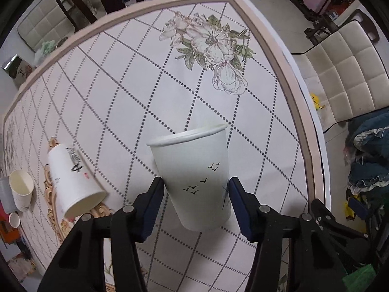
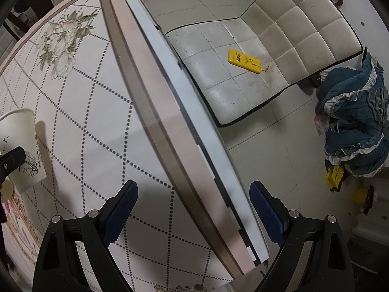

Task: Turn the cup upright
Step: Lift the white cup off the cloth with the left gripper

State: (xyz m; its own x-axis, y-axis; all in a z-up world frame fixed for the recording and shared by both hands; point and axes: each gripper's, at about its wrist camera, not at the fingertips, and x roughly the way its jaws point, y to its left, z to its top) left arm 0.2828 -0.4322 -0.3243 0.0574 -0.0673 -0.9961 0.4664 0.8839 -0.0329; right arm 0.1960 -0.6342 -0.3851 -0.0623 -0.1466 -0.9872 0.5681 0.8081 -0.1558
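A white paper cup with black birds (image 1: 194, 180) stands rim up between the blue pads of my left gripper (image 1: 195, 189). The pads sit at its two sides; whether they press it I cannot tell. The same cup shows at the far left of the right wrist view (image 2: 19, 146), with a left fingertip (image 2: 11, 159) in front of it. My right gripper (image 2: 193, 194) is open and empty over the table's right edge (image 2: 170, 131).
A second paper cup (image 1: 73, 185) lies on its side at the left. A third cup (image 1: 22, 189) stands upright at the far left. A white padded chair (image 2: 255, 56) with a yellow object (image 2: 244, 60) stands beside the table. Blue cloth (image 2: 357, 126) lies on the floor.
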